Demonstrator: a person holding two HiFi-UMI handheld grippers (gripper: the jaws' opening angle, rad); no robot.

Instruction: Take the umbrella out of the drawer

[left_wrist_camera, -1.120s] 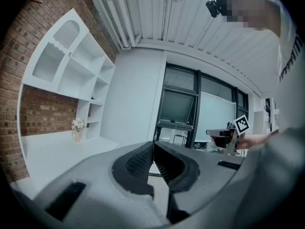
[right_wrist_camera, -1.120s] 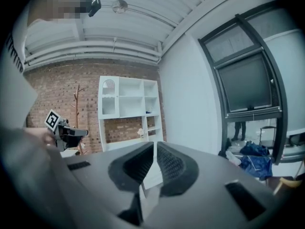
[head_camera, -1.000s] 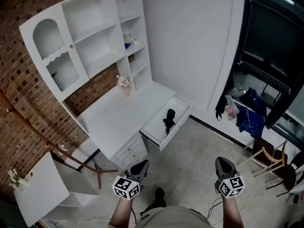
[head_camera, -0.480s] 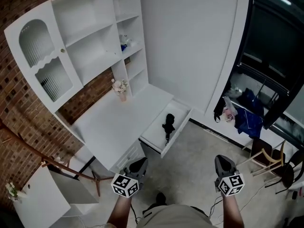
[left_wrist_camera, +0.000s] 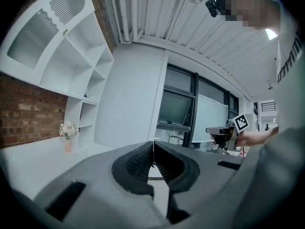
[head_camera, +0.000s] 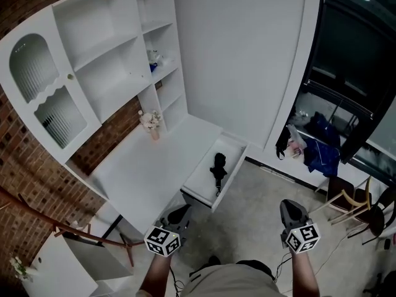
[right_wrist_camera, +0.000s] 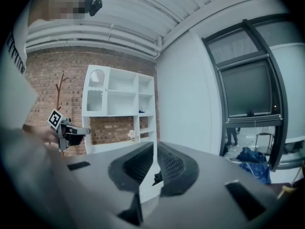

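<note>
A black folded umbrella [head_camera: 218, 165] lies in the open white drawer [head_camera: 200, 179] that sticks out from the desk's right end. Both grippers are held low in the head view, short of the drawer and apart from it. My left gripper [head_camera: 180, 213] sits just below the drawer's front corner, its jaws shut on nothing [left_wrist_camera: 153, 145]. My right gripper [head_camera: 290, 207] is over the floor to the right, jaws also shut and empty [right_wrist_camera: 156, 146]. In the right gripper view the umbrella [right_wrist_camera: 157, 177] shows dark just beyond the jaw tips.
The white desk [head_camera: 145, 166] carries a hutch with shelves [head_camera: 99, 54] and a small flower vase [head_camera: 151, 124]. A wooden coat stand [head_camera: 80, 235] leans at lower left. Blue clothes [head_camera: 323, 147] and a wooden chair [head_camera: 346, 198] are at the right by dark windows.
Both grippers have travelled level toward the desk along with me, so the hutch now sits further left in the view. The jaws stayed shut. The umbrella has not moved in the drawer.
</note>
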